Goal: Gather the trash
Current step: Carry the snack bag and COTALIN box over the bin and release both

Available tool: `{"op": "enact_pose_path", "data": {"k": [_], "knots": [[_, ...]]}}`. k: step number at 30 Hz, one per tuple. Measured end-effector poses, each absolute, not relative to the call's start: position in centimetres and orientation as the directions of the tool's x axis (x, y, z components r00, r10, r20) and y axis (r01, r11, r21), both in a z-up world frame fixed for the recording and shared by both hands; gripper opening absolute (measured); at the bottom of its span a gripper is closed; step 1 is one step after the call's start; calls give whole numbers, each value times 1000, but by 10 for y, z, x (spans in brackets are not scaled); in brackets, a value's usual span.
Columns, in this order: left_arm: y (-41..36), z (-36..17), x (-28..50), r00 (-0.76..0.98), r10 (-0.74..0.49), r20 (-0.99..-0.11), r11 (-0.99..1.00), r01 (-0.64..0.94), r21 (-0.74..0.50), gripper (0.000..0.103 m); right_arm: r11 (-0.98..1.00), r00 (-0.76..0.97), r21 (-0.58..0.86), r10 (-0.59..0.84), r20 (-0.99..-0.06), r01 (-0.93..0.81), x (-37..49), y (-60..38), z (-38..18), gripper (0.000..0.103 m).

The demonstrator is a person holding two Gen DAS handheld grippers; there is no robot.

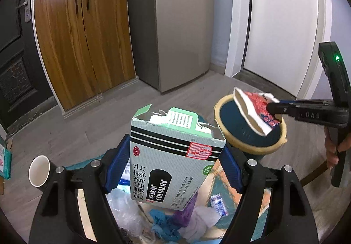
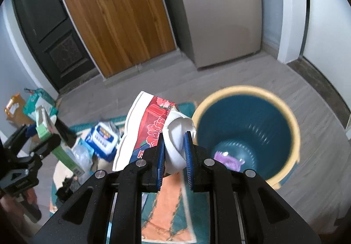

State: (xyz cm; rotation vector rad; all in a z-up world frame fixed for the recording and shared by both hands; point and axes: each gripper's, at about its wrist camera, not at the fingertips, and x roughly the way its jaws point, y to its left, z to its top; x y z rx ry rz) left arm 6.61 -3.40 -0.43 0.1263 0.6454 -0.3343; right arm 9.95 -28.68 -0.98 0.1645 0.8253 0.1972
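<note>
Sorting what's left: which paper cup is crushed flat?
The red flowered cup in the right gripper, flattened over the bin; the white cup stays round.

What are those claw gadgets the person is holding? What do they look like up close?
Each is a matte black plastic tool. The left gripper and right gripper both have two angular black fingers tipped with ribbed blue pads, joined by round silver pivot pins. Seen from the side, the right one has a pistol-style black handle with a small green light and embossed letters, held by a bare hand. No cables show.
</note>
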Motion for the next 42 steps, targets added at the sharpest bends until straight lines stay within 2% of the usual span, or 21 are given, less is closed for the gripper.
{"op": "enact_pose_path", "data": {"k": [8, 18, 26, 31, 35, 42], "knots": [[-56, 1, 84, 751, -303, -587, 932, 362, -17, 75, 974, 731, 220, 188, -656, -53, 101, -333, 14, 18], [-111, -12, 100, 725, -350, -593, 896, 444, 16, 75, 977, 743, 211, 128, -657, 17, 110, -392, 14, 18], [-139, -17, 118, 708, -386, -592, 874, 485, 9, 75, 976, 676, 170, 31, -736, 140, 132, -440, -30, 18], [-152, -26, 128, 701, -408, -585, 871, 491, -20, 75, 954, 641, 247, 83, -763, 171, 135, -449, -51, 18], [-167, -43, 136, 675, -437, -595, 864, 499, -69, 75, 963, 607, 217, 79, -791, 158, 137, -439, -62, 18], [-191, -59, 134, 657, -470, -589, 840, 539, -69, 75, 975, 549, 178, 77, -832, 133, 147, -422, -80, 18]]}}
